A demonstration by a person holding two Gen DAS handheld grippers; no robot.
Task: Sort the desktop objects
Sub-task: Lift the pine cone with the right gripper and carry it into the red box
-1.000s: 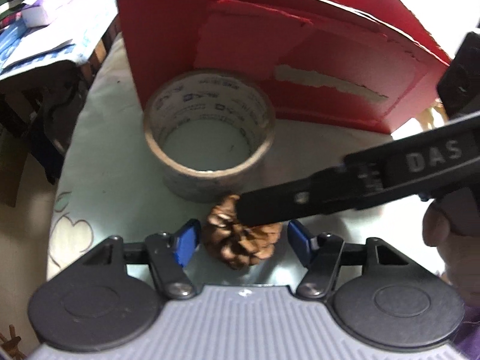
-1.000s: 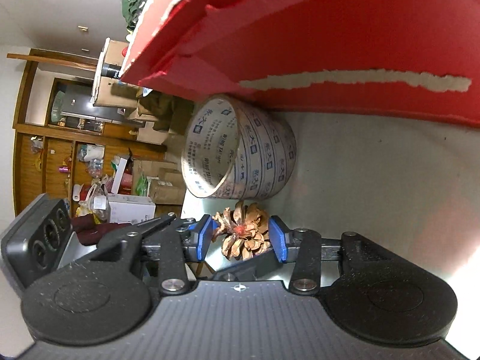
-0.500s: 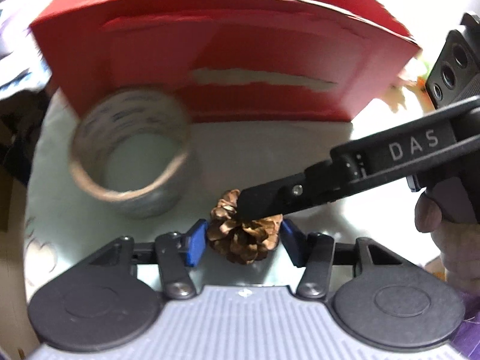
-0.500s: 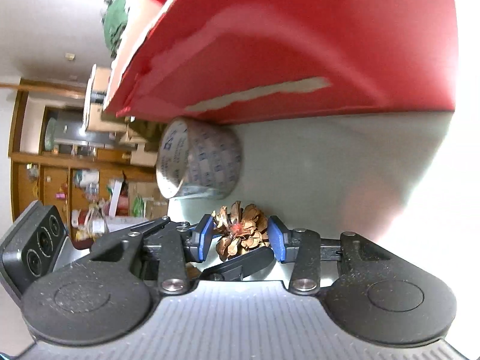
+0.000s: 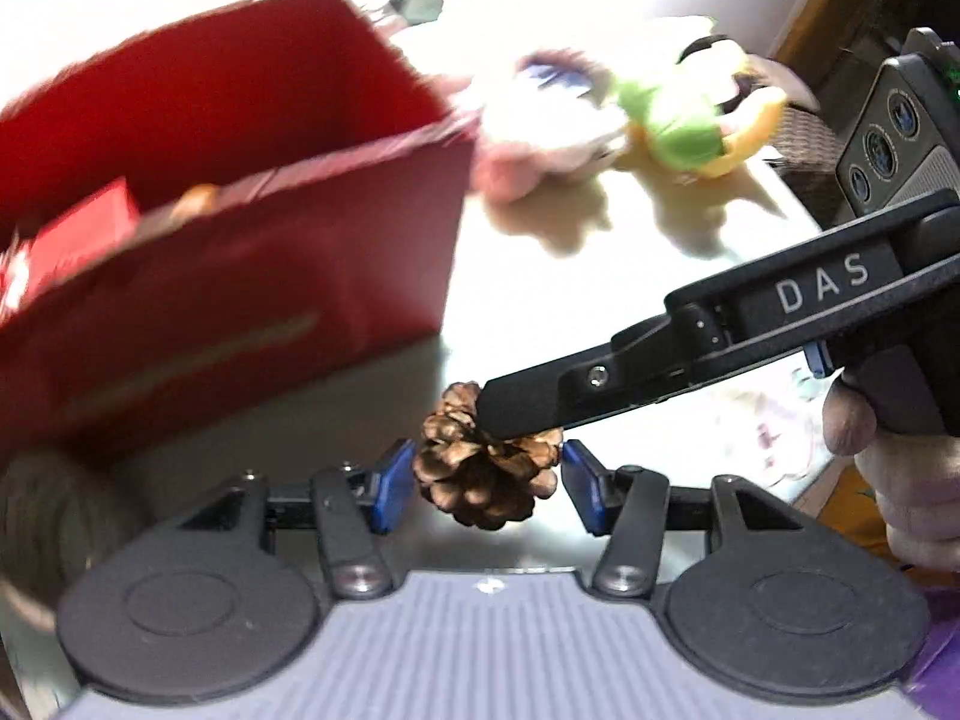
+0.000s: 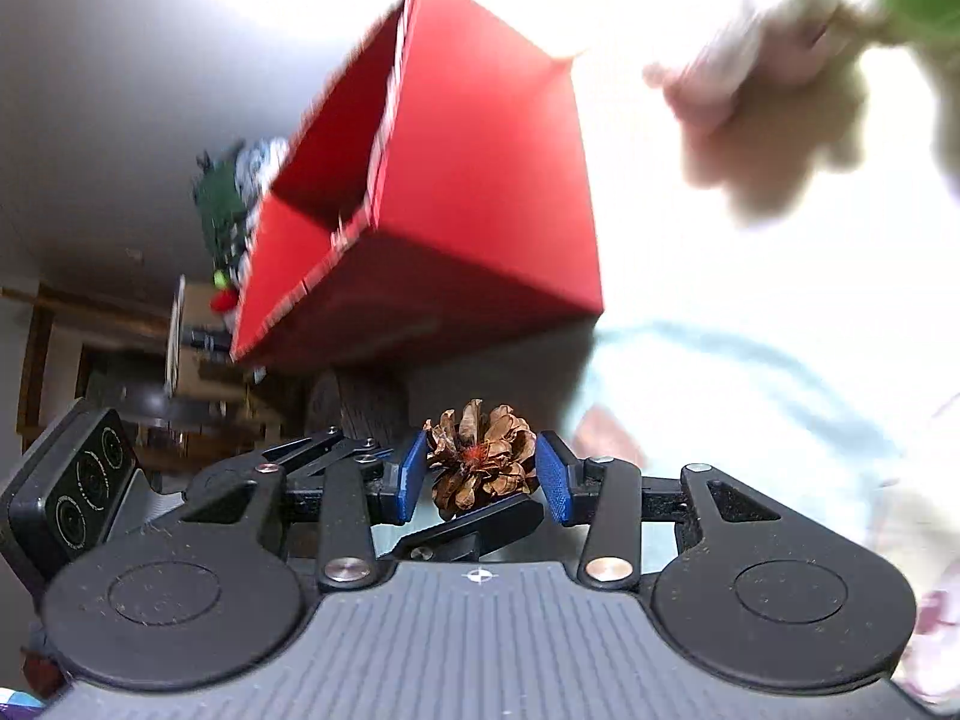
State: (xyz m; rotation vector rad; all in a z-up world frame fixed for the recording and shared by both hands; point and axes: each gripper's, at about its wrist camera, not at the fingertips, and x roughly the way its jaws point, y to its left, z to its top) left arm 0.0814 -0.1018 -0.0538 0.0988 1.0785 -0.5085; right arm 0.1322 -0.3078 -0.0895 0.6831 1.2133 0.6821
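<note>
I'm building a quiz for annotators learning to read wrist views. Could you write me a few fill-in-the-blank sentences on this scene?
1. The brown scaly thing held between both tools' blue pads is a ____.
2. The open cardboard box on the table is coloured ____.
3. White letters on the right tool in the left wrist view read ____.
4. The blurred plush toy beyond the box wears a ____ top.

Missing: pine cone; red; DAS; green
</note>
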